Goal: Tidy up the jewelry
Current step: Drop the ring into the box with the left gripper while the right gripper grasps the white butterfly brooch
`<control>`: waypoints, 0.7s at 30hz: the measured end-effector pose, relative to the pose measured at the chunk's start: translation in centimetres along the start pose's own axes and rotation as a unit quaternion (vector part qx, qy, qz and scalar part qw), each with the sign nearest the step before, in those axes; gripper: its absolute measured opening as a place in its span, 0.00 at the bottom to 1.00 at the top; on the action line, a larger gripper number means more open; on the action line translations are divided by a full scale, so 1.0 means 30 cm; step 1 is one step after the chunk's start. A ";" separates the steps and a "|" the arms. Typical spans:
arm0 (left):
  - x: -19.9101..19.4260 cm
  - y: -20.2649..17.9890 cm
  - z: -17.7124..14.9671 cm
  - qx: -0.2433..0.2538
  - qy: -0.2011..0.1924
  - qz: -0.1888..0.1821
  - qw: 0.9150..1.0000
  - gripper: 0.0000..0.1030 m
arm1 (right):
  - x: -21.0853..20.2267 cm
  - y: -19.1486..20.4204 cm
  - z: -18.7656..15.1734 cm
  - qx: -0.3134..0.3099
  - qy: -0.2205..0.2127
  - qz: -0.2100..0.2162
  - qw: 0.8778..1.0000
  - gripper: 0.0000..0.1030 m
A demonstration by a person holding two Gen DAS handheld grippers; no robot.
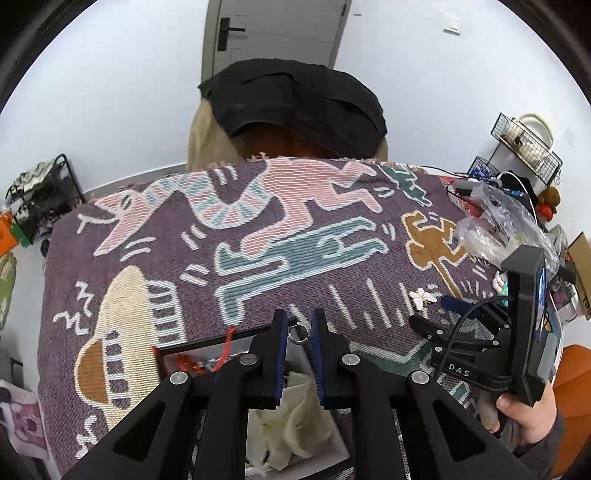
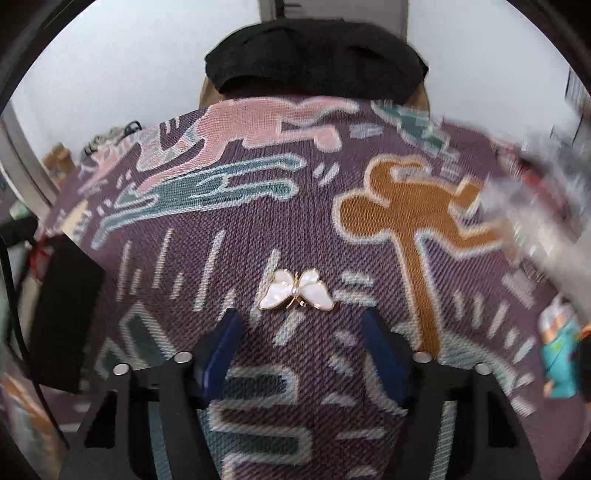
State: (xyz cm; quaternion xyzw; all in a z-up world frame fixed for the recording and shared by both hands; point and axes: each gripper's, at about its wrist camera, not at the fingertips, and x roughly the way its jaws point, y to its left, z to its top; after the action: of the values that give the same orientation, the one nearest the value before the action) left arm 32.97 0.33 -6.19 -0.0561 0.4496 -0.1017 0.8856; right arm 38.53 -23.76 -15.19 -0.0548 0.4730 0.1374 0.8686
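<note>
We see a small metal ring (image 1: 297,333) pinched between the blue pads of the left gripper (image 1: 298,332), whose jaws are pressed almost together on it. The ring hangs above the far rim of an open box (image 1: 207,341) that stands at the near edge of the table; inside the box we can make out some red cord (image 1: 225,350) and a piece of cream-coloured cloth (image 1: 291,417) (the rest of its content is hidden behind the gripper).

The second piece of jewelry is a butterfly brooch (image 2: 296,290), white with a thin gold outline. It lies flat on the woven cloth (image 1: 258,229) that covers the table, toward the right part of its near side. The right gripper (image 2: 295,325) hovers over it with its jaws spread; the brooch is just ahead of the fingertips (image 2: 231,325) and not touched by them. In the left wrist view the same brooch (image 1: 422,297) shows just beside the tip of the right gripper (image 1: 434,319), which a hand (image 1: 524,417) holds by its handle.

The cloth is purple, with figures in pink, teal, brown and cream. At the right edge of the table there is a crumpled clear plastic bag (image 1: 495,221) and, behind it, a wire rack (image 1: 524,144). At the far edge, a chair with a black garment (image 1: 291,107) over its back stands before a grey door (image 1: 273,33).
</note>
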 end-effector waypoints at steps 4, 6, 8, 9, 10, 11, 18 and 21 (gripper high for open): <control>-0.006 0.023 -0.013 -0.006 0.000 0.000 1.000 0.13 | -0.003 0.000 0.015 -0.006 -0.004 0.014 1.000 0.03; -0.012 0.030 -0.020 -0.006 -0.001 -0.001 1.000 0.13 | -0.002 -0.008 0.021 0.002 0.000 0.029 1.000 0.03; -0.020 0.039 -0.026 -0.008 -0.002 0.000 1.000 0.13 | -0.011 -0.014 0.019 0.006 -0.006 0.039 0.999 0.02; -0.023 0.043 -0.028 -0.009 -0.002 0.000 1.000 0.13 | -0.015 -0.018 0.017 0.010 -0.007 0.044 0.999 0.02; -0.026 0.051 -0.031 -0.012 -0.002 0.001 1.000 0.13 | -0.020 -0.021 0.014 0.016 -0.008 0.051 0.999 0.02; -0.027 0.055 -0.033 -0.014 -0.002 0.001 1.000 0.13 | -0.026 -0.027 0.012 0.023 -0.007 0.056 0.998 0.03; -0.052 0.071 -0.042 -0.016 -0.006 0.003 1.000 0.13 | -0.017 -0.031 0.042 0.040 0.020 0.059 0.997 0.79; -0.056 0.077 -0.045 -0.017 -0.006 0.004 1.000 0.13 | -0.020 0.000 0.072 0.011 -0.003 0.047 0.999 0.80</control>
State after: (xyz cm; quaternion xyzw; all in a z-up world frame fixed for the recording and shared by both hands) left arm 31.22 2.97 -6.09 -0.0700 0.4458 -0.0903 0.8878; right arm 39.96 -23.38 -13.51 -0.0227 0.4735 0.1735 0.8632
